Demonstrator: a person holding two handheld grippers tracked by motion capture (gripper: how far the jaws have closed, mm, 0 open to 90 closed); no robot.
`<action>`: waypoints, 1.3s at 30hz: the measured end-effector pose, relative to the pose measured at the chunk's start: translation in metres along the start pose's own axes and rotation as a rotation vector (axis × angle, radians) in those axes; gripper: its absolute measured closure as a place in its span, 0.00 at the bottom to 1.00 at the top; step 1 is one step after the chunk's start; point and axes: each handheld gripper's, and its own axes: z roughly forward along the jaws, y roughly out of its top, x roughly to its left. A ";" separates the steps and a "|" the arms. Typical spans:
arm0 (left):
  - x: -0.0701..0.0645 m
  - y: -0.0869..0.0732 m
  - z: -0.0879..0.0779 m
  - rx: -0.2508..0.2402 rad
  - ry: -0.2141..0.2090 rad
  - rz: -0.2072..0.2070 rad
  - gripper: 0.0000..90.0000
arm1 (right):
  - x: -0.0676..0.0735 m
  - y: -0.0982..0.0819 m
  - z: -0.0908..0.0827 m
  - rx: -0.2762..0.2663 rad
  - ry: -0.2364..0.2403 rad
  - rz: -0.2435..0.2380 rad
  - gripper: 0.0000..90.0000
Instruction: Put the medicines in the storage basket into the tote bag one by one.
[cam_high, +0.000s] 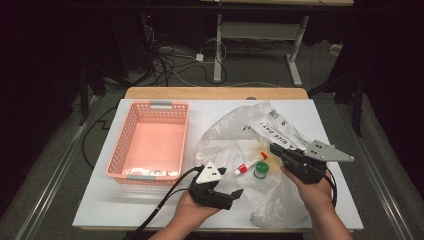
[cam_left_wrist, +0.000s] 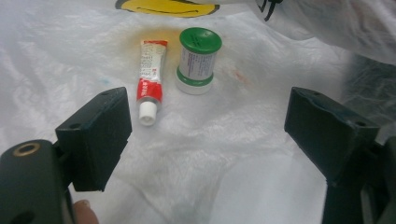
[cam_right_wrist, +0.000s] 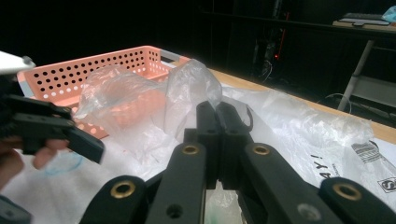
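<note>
Dark floor and cables surround the white counter (cam_high: 150, 210). Left gripper (cam_high: 220, 192) sits with its jaws spread wide and nothing between them; its own view shows a red-and-white tube (cam_left_wrist: 150, 80) just beside a green-capped bottle (cam_left_wrist: 196, 60), both lying on the plastic bag (cam_high: 225, 135). Right gripper (cam_high: 280, 152) has its jaws closed on the bag's film. A pink basket (cam_high: 150, 107) stands well left. Bag print reads "NICE DAY".

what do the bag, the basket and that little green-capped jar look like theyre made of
Bag: thin translucent plastic film, glossy and crinkled. Basket: rigid salmon-pink plastic, matte, with rows of moulded holes in its walls. Jar: probably plastic, smooth green cap and base ring, printed label; the body material is unclear.
</note>
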 end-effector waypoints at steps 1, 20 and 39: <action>0.001 -0.001 -0.005 0.005 0.005 0.007 0.16 | 0.000 0.000 0.000 -0.002 0.000 -0.001 1.00; 0.034 -0.013 -0.078 -0.032 0.154 -0.062 0.00 | 0.000 -0.002 0.000 0.003 0.000 0.010 1.00; 0.087 -0.026 -0.118 -0.018 0.333 -0.163 0.00 | -0.002 -0.002 -0.001 0.002 -0.002 0.004 1.00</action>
